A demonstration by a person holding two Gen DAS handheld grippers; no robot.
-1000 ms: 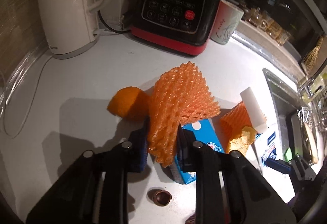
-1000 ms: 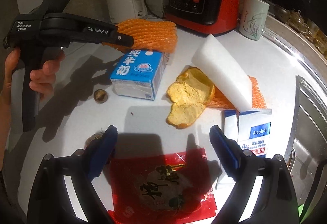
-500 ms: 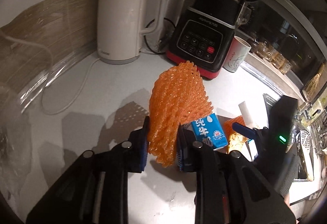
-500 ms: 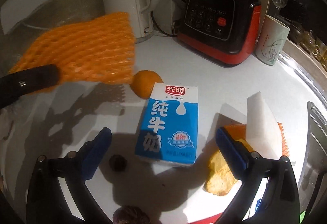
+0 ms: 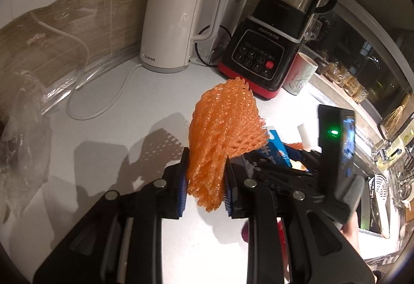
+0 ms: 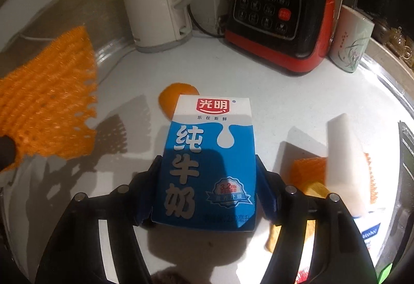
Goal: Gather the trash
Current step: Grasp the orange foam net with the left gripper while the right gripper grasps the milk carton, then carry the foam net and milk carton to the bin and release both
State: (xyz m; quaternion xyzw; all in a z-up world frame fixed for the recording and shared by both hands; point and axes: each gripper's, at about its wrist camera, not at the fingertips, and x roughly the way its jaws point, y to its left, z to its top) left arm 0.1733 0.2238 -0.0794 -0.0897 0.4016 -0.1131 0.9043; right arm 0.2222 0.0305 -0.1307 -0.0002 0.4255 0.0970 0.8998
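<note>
The left tool pinches the lower end of an orange foam net, which stands up from between its blue pads, lifted clear of the white bench. The net is very light and soft, so it crumples under the pads and holds by friction alone; a hold low on the bunched part, as here, looks safer than one on the loose fanned edge.

The right tool has just been closing its jaws, with a blue and white milk carton lying flat between them. Its 2 pads sit against the carton's long sides near the bottom end, and they seem to press on it, though the view is too tight to be sure the hold is firm. The carton is stiff card with smooth printed faces, probably empty and light, so a hard squeeze could dent it and a slack one could let it slip. Taking it across the narrow width, near the middle, should keep it from swinging.

More trash waits on the bench: an orange peel just behind the carton, a white foam block to its right, and a second orange net partly under that block. A kettle and a blender stand at the back.
</note>
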